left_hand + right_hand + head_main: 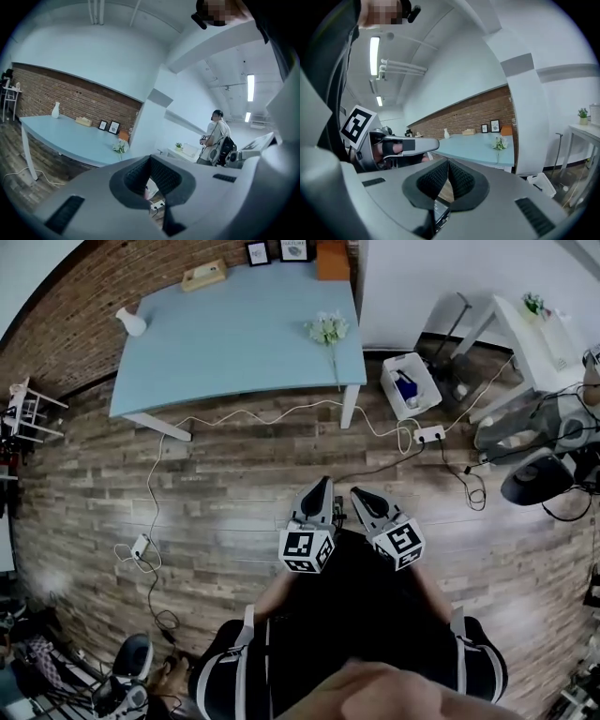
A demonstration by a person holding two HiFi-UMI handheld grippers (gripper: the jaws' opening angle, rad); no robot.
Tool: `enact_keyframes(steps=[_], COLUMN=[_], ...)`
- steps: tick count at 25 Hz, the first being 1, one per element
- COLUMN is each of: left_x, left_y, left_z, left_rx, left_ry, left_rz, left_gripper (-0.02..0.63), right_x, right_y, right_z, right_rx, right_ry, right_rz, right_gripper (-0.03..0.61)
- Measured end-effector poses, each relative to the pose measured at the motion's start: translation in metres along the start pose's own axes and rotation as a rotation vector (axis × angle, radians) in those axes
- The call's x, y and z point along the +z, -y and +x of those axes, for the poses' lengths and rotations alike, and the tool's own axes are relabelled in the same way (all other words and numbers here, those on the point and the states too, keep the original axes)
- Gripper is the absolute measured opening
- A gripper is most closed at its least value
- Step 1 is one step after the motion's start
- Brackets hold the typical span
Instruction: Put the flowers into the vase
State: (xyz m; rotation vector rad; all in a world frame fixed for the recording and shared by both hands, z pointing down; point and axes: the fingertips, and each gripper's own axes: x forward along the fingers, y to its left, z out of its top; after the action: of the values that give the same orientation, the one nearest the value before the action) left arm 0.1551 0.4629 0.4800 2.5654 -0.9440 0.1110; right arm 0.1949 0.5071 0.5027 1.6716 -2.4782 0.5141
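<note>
A bunch of white flowers (328, 329) lies near the right end of the light blue table (234, 352), its stem pointing at the front edge. A white vase (131, 322) stands upright at the table's far left. Both grippers are held side by side over the wooden floor, well short of the table. My left gripper (322, 487) is shut with nothing in it, and my right gripper (360, 496) is shut and empty as well. The left gripper view shows the vase (56, 110) and flowers (120, 147) far beyond the closed jaws. The right gripper view shows the flowers (500, 143) and the vase (446, 133).
A wooden box (203, 276), picture frames (258, 252) and an orange box (332, 261) line the table's back edge. A white bin (410, 385), a power strip (430, 434) and cables lie on the floor by the table. A person (216, 138) stands near a white side table (534, 329).
</note>
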Motion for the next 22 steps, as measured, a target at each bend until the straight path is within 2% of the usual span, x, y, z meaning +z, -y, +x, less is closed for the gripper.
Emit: enact_keyframes(steps=[3,5,7,10,13,18,20,22], left_x=[0.007,-0.001,-0.005,0.010,0.019,0.009,0.017,0.030], left_y=[-0.036,-0.063,-0.078,-0.089,-0.107,-0.100,-0.093,-0.094], left_z=[0.006,0.005,0.008,0.027,0.049,0.084,0.106,0.128], left_rx=[0.029,0.073,0.075,0.048,0.090,0.132,0.146,0.194], left_ry=[0.013,-0.022,-0.044,-0.024,-0.022,-0.089,-0.088,-0.067], left_rz=[-0.036,-0.061,-0.047,0.007,-0.023,-0.037,-0.009,0.029], left_gripper=[0.025,0.025,0.025,0.025,0.025,0.025,0.025,0.025], right_x=[0.007,0.001,-0.002,0.006,0.017,0.018,0.028,0.038], right_y=[0.004,0.003,0.005,0.024,0.050,0.091,0.119,0.148], right_z=[0.026,0.035,0.037,0.042,0.057,0.070,0.082,0.095], right_rx=[0.010,-0.002,-0.029,-0.072,-0.094,-0.093,-0.085,-0.057], right_ry=[-0.003,-0.016,-0.026,-0.023,-0.035,-0.023,0.008,0.029], right_rz=[0.032,0.065,0.073,0.060,0.091,0.171,0.185,0.196], right_gripper=[0.018,0.018,0.018,0.018,0.018,0.018,0.018,0.018])
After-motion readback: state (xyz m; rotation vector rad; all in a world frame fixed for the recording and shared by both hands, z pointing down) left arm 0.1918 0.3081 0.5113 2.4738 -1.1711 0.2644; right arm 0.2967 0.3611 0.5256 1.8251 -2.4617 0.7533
